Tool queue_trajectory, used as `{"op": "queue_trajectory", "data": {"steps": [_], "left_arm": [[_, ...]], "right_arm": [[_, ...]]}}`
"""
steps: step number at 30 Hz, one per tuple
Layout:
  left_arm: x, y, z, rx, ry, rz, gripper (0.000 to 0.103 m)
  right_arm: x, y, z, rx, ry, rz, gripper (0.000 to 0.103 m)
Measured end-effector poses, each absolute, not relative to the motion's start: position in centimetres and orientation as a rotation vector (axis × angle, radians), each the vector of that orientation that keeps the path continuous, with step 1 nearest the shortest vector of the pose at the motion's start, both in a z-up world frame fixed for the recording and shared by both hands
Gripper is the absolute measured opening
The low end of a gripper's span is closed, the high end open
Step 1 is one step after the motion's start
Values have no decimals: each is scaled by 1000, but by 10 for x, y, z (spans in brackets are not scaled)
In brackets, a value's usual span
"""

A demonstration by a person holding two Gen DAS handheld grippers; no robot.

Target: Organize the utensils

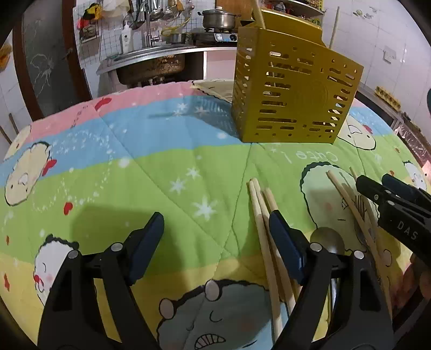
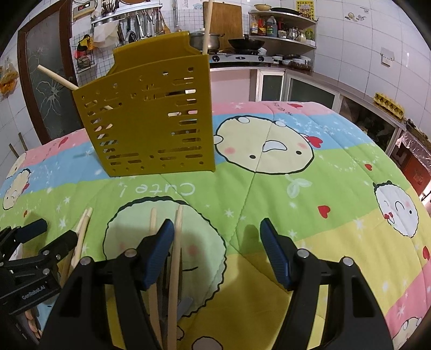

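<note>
My left gripper hangs wide open and empty, its right finger just over 3 chopsticks lying near me on the quilt. My right gripper is equally wide open and empty, its left finger beside 2 more chopsticks; a spoon and a fork lie among those sticks. The yellow slotted holder stands farther off, already with 2 chopsticks poking out of its top. I judge the risk is in the pickup: the sticks lie tight together and crossed with the cutlery, so closing on 1 could drag or roll its neighbours, and the soft quilt gives under a fingertip, letting a thin stick slip out. The tall holder could also tip on that padding if I knock it. Beyond the cartoon-printed quilt are a sink, a stove with a pot and tiled kitchen walls.
</note>
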State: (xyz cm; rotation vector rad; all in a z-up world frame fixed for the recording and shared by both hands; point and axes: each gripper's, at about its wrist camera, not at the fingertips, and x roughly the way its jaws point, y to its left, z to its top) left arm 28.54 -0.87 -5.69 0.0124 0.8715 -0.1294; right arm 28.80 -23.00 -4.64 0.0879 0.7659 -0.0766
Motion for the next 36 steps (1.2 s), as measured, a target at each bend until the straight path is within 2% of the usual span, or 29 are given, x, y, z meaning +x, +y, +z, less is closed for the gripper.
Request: {"op": "queue_trajectory", "data": {"steps": [5, 7, 17, 25, 28, 32, 36], "left_arm": [[284, -7, -58, 3, 877, -135, 77], [280, -7, -58, 9, 877, -134, 72], [284, -16, -62, 48, 900, -126, 70], [306, -29, -58, 26, 939, -147, 40], [313, -33, -56, 18, 954, -150, 35], [317, -35, -55, 11, 970, -152, 22], [322, -35, -53, 3, 980, -150, 11]], "right_arm": [[287, -230, -47, 90, 767, -76, 66], [287, -231, -48, 94, 769, -75, 66], [287, -231, -51, 100, 780, -79, 65], [302, -226, -51, 87, 824, -71, 52], [310, -224, -52, 89, 848, -68, 49], [314, -221, -52, 76, 862, -67, 40], [318, -220, -52, 83, 876, -56, 25]]}}
